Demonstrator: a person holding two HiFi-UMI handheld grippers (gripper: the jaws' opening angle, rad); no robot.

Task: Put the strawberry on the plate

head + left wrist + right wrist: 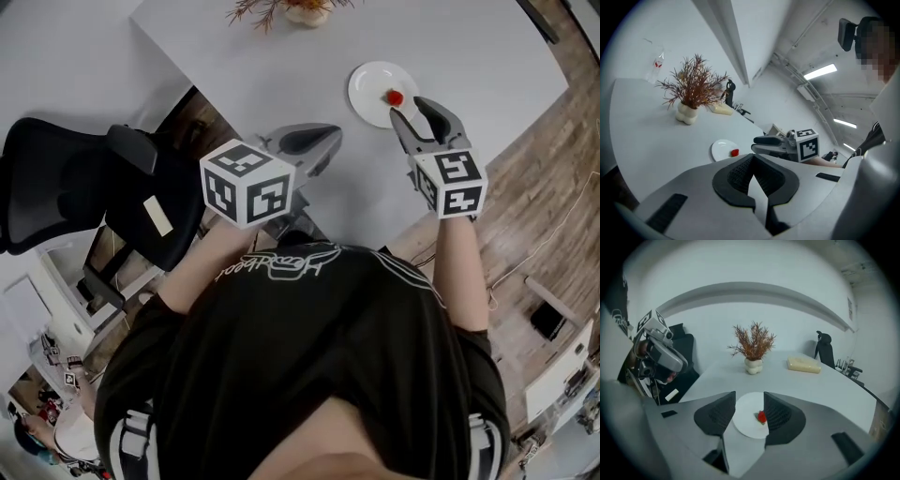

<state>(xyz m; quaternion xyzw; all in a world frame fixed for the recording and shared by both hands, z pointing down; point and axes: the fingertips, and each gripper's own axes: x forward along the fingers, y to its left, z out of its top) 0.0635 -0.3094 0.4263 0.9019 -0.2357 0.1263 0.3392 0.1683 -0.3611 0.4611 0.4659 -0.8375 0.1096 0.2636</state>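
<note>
Now strawberry [395, 97] lies on plate [367, 86], upper right of head view. Right gripper [408, 108] jaws wide apart, strawberry between them, not gripped. Left gripper [323, 139] closed, empty, frame centre.

A large white table [244, 75] with a rounded edge fills most of the room's middle, standing on a floor [553, 141] of brown wood planks where a thin cable [553, 234] trails. A black office chair [84, 187] sits pulled up just beside the table's near corner, and a second dark chair [824, 350] stands at its far end. On the table top a lumpy cream vase [687, 114] holds dry reddish-brown twigs [693, 84], with a pale yellowish block [803, 363] lying well apart from it and a clear plastic bottle [655, 63] near the far edge. The walls [708, 319] are plain white – lit by long strip lights [820, 71] on the white ceiling.
</note>
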